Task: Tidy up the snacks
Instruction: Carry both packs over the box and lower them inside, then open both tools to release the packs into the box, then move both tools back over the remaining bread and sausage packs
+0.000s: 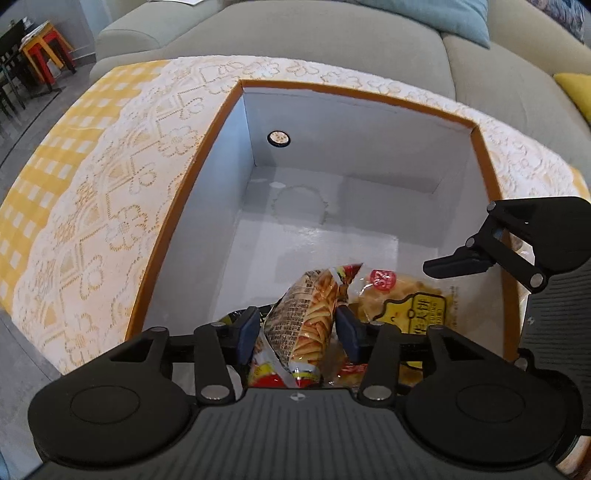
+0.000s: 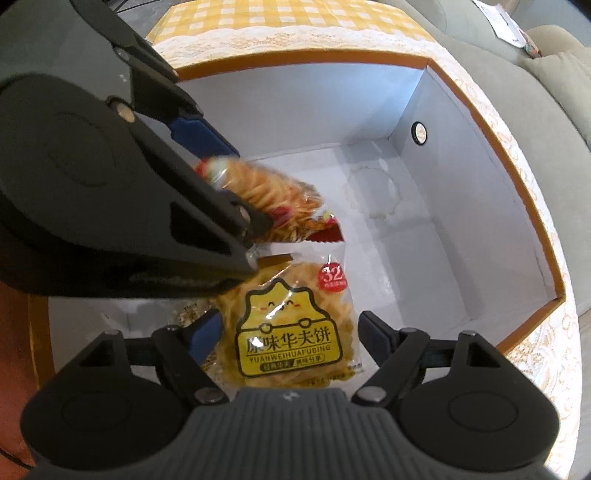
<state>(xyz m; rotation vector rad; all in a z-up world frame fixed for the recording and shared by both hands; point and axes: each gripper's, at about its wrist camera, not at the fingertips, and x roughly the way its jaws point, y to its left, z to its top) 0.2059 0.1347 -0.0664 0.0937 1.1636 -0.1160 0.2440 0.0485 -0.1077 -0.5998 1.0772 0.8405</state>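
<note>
My left gripper point(image 1: 297, 328) is shut on a bag of stick snacks point(image 1: 310, 314) and holds it over the near end of a white box with an orange rim point(image 1: 207, 147). The same bag point(image 2: 269, 188) shows in the right wrist view, pinched in the left gripper point(image 2: 236, 184). A yellow waffle-biscuit pack point(image 2: 295, 328) lies on the box floor. My right gripper point(image 2: 290, 332) is open, its fingers on either side of that pack and apart from it. The waffle pack point(image 1: 402, 299) also shows in the left wrist view, with the right gripper's finger point(image 1: 454, 264) above it.
The box stands on a table with a yellow checked cloth and white lace point(image 1: 92, 206). A grey-green sofa point(image 1: 295, 33) with a blue cushion point(image 1: 443, 14) lies beyond. The far half of the box floor point(image 1: 332, 229) is bare white. Stools point(image 1: 44, 48) stand far left.
</note>
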